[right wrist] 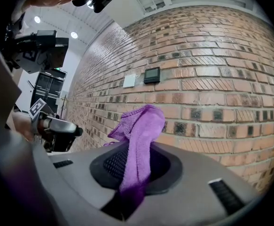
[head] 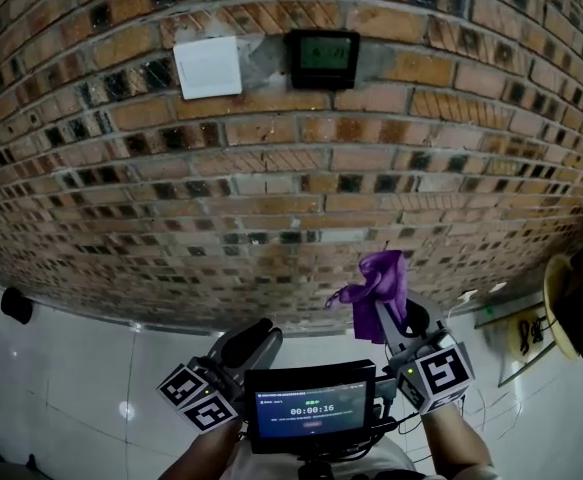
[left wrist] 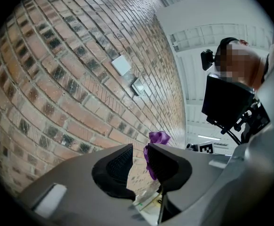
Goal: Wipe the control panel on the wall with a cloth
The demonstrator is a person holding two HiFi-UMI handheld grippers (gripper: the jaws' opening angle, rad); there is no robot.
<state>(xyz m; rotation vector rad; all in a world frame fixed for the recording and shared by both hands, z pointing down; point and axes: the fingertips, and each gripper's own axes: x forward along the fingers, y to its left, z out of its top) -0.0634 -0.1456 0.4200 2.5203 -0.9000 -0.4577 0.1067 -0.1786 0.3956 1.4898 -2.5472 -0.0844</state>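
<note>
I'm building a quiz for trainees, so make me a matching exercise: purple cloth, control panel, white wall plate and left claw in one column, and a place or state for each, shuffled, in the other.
1. purple cloth
2. control panel
3. white wall plate
4. left claw

A. open, nothing in it
B. on the wall, left of the panel
C. clamped in the right claw
D. dark, on the wall, right of the plate

Pairs: 1-C, 2-D, 3-B, 4-A

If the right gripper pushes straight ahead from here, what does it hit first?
Probably bare brick wall, with the held purple cloth touching first; the control panel sits higher up, apparently off that line.
</note>
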